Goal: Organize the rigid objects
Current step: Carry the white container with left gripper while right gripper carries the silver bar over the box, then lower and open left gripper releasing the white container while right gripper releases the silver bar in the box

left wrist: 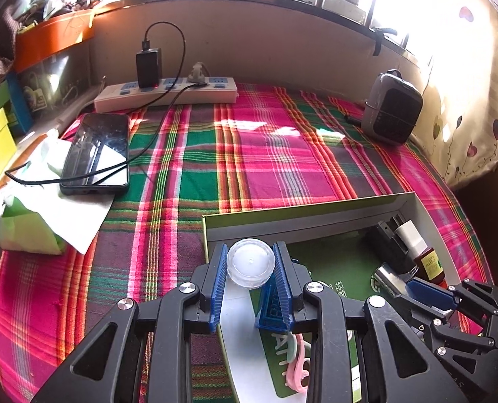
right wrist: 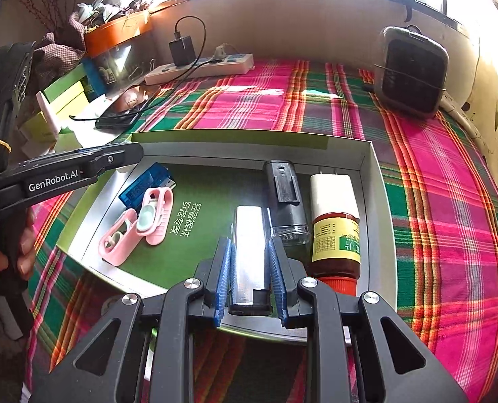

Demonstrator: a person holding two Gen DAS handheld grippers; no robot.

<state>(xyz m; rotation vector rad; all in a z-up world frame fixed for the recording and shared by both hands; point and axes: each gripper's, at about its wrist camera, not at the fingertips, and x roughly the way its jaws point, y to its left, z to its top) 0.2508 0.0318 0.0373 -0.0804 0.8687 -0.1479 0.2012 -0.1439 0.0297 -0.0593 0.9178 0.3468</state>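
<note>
One shallow green box sits on the plaid cloth, and six loose things lie inside it: one silver lighter, one black clip-on device, one white plug adapter, one brown medicine bottle, one blue translucent case and one pink folding case. Above the box's left edge is one clear round jar. Beyond the box lie one phone, one power strip and one small heater. Two grippers show.

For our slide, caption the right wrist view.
Right claw shut on a silver lighter above the green box, beside a brown bottle.
</note>
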